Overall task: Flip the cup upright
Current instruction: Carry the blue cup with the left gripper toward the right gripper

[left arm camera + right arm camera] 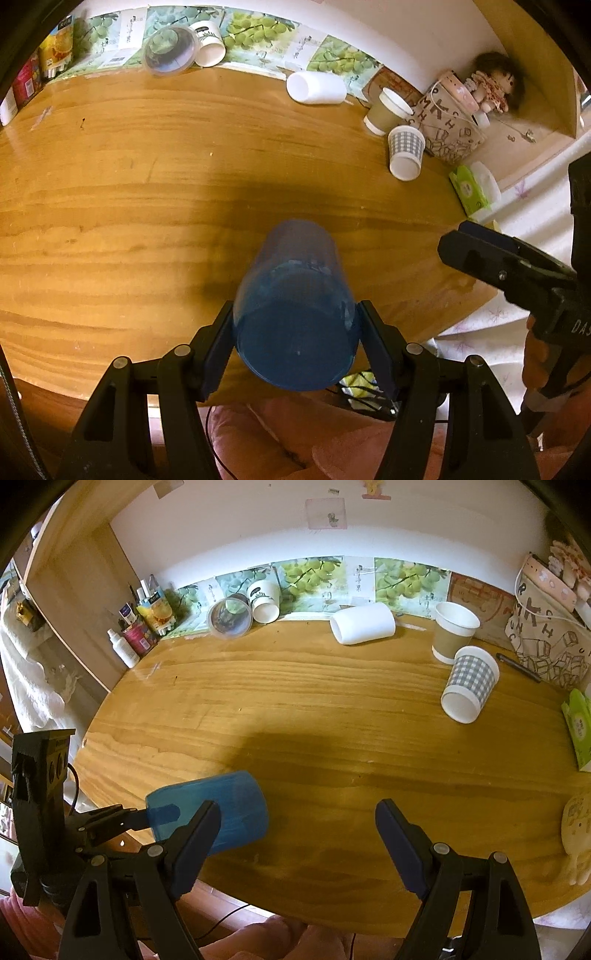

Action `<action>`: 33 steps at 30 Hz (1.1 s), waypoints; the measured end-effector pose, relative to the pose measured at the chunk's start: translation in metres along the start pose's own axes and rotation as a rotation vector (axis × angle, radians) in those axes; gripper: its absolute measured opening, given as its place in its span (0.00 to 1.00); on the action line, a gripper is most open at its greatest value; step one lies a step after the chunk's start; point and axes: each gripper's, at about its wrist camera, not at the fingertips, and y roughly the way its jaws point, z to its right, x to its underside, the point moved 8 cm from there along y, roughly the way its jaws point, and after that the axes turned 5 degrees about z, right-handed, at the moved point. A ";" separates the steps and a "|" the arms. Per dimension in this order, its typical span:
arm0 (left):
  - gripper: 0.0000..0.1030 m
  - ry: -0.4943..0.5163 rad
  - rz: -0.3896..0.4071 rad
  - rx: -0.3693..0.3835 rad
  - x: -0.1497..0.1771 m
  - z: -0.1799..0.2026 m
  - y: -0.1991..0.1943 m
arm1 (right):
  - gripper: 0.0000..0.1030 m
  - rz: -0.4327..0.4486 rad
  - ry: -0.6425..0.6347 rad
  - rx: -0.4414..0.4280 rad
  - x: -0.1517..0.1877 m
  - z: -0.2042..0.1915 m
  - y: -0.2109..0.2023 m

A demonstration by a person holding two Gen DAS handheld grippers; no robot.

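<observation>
A translucent blue cup (295, 314) lies on its side over the near edge of the wooden table (147, 184), its base toward the left wrist camera. My left gripper (295, 347) is shut on the blue cup, one finger on each side near its base. In the right wrist view the blue cup (229, 812) shows at the lower left, held by the left gripper (155, 818). My right gripper (297, 834) is open and empty above the table's front edge, to the right of the cup. It also shows in the left wrist view (480, 251).
Other cups lie or stand along the back: a clear cup (229, 618), a white printed cup (264, 600), a white cup on its side (364, 627), a brown-sleeved cup (454, 631), a checked cup on its side (469, 683). A green tissue pack (578, 731) and a printed bag (546, 646) are at the right.
</observation>
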 end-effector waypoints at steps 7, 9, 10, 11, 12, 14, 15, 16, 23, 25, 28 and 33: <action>0.66 0.057 -0.050 -0.017 0.017 -0.004 0.005 | 0.84 -0.011 0.018 0.013 0.009 -0.003 0.001; 0.66 0.072 -0.058 -0.023 0.020 -0.003 0.008 | 0.84 -0.018 0.029 0.014 0.013 -0.004 0.002; 0.66 0.079 -0.064 -0.025 0.022 -0.003 0.009 | 0.84 -0.022 0.036 0.016 0.015 -0.004 0.003; 0.66 0.086 -0.073 -0.026 0.023 -0.003 0.011 | 0.84 -0.026 0.042 0.018 0.017 -0.004 0.003; 0.66 0.091 -0.079 -0.026 0.025 -0.003 0.012 | 0.84 -0.029 0.047 0.020 0.018 -0.004 0.004; 0.66 0.106 -0.095 -0.026 0.027 -0.002 0.016 | 0.84 -0.034 0.055 0.026 0.021 -0.004 0.004; 0.66 0.113 -0.099 -0.027 0.028 -0.001 0.017 | 0.84 -0.034 0.057 0.028 0.022 -0.004 0.003; 0.66 0.117 -0.102 -0.026 0.028 -0.001 0.018 | 0.84 -0.035 0.061 0.031 0.024 -0.003 0.003; 0.66 0.166 -0.126 -0.018 0.026 0.006 0.029 | 0.84 -0.042 0.100 0.055 0.030 0.004 0.001; 0.66 0.177 -0.129 -0.017 0.025 0.007 0.031 | 0.84 -0.053 0.118 0.065 0.033 0.009 0.002; 0.66 0.190 -0.132 -0.014 0.021 0.009 0.036 | 0.84 -0.065 0.145 0.081 0.035 0.016 0.002; 0.66 0.217 -0.143 -0.006 0.015 0.017 0.042 | 0.84 -0.069 0.185 0.092 0.036 0.023 0.002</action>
